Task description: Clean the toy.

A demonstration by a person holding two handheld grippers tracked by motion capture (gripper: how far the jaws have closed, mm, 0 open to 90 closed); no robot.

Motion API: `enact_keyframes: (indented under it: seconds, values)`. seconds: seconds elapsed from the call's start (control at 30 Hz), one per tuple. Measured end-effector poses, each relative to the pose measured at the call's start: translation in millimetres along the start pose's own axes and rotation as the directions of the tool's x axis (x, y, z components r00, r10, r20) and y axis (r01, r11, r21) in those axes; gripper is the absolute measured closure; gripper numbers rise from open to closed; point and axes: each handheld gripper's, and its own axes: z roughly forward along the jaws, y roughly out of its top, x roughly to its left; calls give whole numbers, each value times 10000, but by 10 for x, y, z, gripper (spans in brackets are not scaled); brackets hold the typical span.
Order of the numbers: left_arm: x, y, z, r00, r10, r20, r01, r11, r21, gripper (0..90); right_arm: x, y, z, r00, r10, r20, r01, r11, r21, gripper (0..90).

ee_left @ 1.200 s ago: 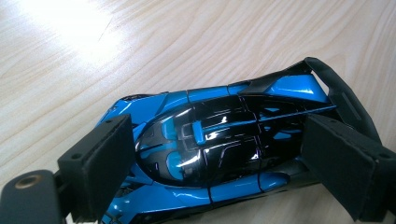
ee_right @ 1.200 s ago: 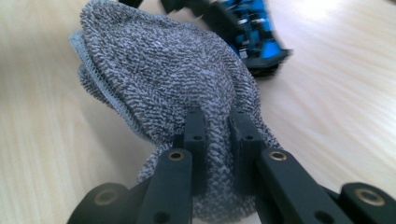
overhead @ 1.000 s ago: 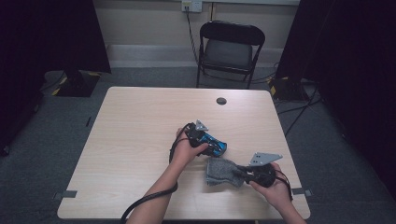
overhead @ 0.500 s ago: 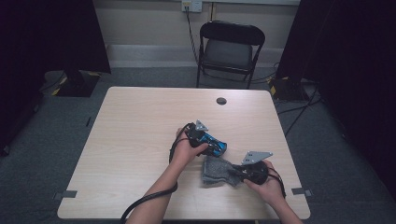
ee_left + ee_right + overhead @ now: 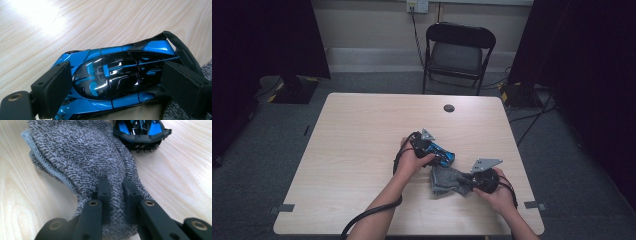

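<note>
- The left gripper (image 5: pixel 443 156) gripped the blue toy car (image 5: pixel 117 77) across its body, one pad at each flank, holding it down on the table (image 5: pixel 362 140) a little right of the middle.
- The right gripper (image 5: pixel 117 195) had its jaws nearly together, pinching a fold of the grey cloth (image 5: pixel 82 157).
- In the high view the grey cloth (image 5: pixel 447 180) lay bunched at about 5 o'clock from the blue toy car (image 5: pixel 441 153), touching or almost touching its near side.
- In the right gripper view the car's tail (image 5: pixel 142 132) sat at about 1 o'clock from the pinched fold, just past the cloth's far edge.
- Judged from this, the work was a wipe-down of the car: both grasps were done, car steadied and cloth in hand.
- The wiping itself appeared yet to come; no cloth lay over the glossy roof or bonnet.
- What remained was probably to bring the cloth up onto the bodywork and rub along it.
</note>
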Motion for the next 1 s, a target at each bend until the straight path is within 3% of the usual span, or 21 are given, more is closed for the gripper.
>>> enact_keyframes:
  seconds: [0.4, 0.8, 1.0]
  values:
    - [-2, -1, 0, 10000, -14, -1, 14, 10000, -8, 100, -157, -21, -47, 9990, 166, 409, -172, 9997, 148, 782]
    - [2, 3, 0, 10000, 23, 6, -23, 10000, 23, 100, -337, -67, -104, 9923, 455, 1153, -474, 9988, 137, 782]
    - [-1, 0, 0, 10000, 3, -1, -3, 10000, 5, 100, -442, -106, -140, 9853, 1014, 1371, -1032, 9946, 62, 782]
